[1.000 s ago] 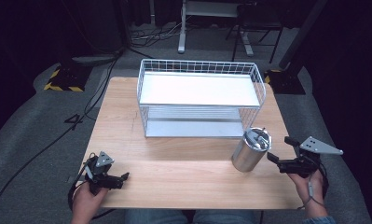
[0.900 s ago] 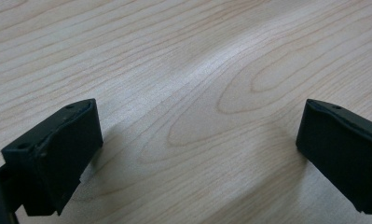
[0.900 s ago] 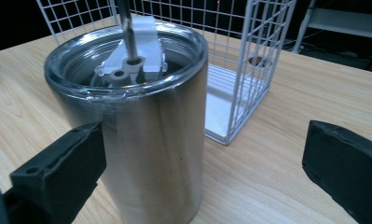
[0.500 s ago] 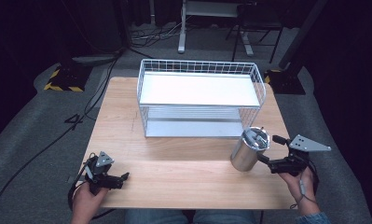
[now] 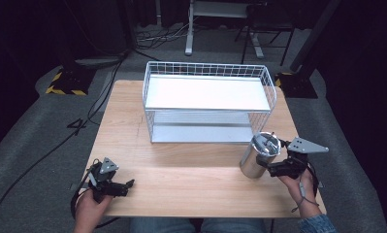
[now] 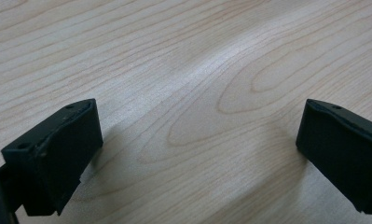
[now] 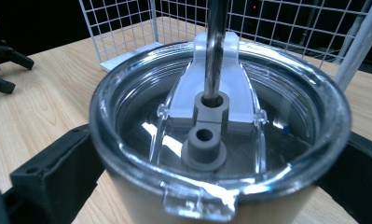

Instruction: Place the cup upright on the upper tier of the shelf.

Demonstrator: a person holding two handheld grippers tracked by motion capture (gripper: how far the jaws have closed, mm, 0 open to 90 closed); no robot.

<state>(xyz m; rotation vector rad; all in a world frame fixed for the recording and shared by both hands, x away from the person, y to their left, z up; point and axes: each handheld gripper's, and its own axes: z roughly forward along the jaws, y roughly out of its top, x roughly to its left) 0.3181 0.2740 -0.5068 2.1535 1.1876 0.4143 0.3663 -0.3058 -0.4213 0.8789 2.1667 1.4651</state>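
Right gripper view: the clear lid [image 7: 221, 135] of the steel tumbler [image 7: 174, 205], with a metal straw [image 7: 216, 42] through a grey port, sits between the right gripper's [image 7: 211, 177] spread jaws; contact cannot be told. High view: the tumbler [image 5: 259, 155] stands upright, long axis vertical, just before the white wire rack [image 5: 208, 102] near the wooden table's [image 5: 181, 184] right edge. Left gripper view: the left gripper [image 6: 193, 154], jaws wide apart, frames bare wood.
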